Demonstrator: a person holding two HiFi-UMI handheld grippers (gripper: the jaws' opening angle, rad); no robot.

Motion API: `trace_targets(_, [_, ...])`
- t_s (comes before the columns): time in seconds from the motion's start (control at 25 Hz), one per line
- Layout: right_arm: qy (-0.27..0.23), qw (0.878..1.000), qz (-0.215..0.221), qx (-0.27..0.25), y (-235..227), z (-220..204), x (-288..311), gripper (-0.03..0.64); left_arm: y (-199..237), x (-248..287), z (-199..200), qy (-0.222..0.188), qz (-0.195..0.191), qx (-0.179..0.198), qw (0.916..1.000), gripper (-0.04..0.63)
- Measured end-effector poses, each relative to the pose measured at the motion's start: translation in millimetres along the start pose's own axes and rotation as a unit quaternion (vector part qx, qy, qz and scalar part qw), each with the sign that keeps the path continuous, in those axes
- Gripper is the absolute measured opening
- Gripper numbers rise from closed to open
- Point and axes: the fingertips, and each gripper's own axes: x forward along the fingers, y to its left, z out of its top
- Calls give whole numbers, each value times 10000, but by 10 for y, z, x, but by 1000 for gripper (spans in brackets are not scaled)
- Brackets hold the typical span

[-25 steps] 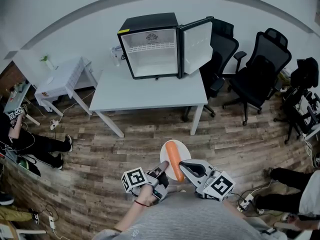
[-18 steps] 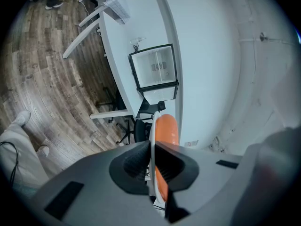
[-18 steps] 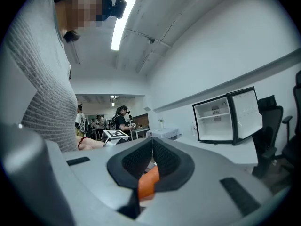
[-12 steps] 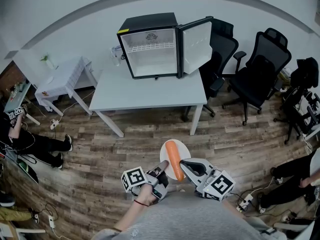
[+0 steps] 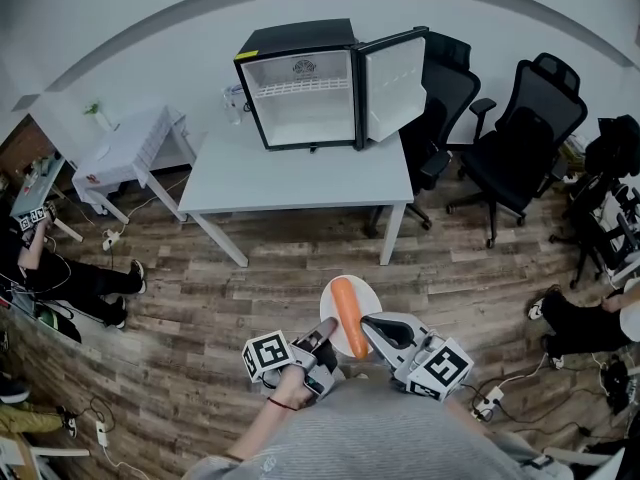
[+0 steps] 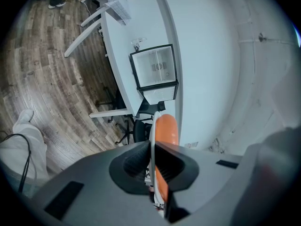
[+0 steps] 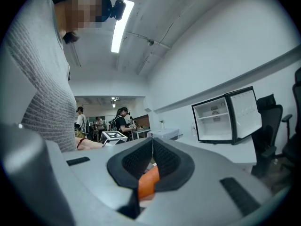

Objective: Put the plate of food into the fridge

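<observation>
While both grippers pinched it, the white plate (image 5: 329, 294) sat between them: the left gripper (image 5: 327, 332) clamped its left rim, the right gripper (image 5: 367, 324) its right rim. Long orange food (image 5: 348, 320) lay on the plate. Well ahead of the grippers, the fridge (image 5: 300, 93) stood open on the bench (image 5: 300, 183).

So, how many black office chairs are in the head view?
2: one chair behind the open fridge door, another chair right of it; others may be hidden.
</observation>
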Motion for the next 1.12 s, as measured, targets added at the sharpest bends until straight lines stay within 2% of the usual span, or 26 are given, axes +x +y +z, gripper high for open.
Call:
trace_targets(0.44, [-35, 9999, -162, 13, -273, 46, 12, 14, -63, 244, 175, 26, -61, -7, 10000, 25])
trace_targets(1.12, [-140, 9996, -254, 54, -1001, 184, 824, 14, -91, 753, 1210, 79, -113, 26, 9999, 25])
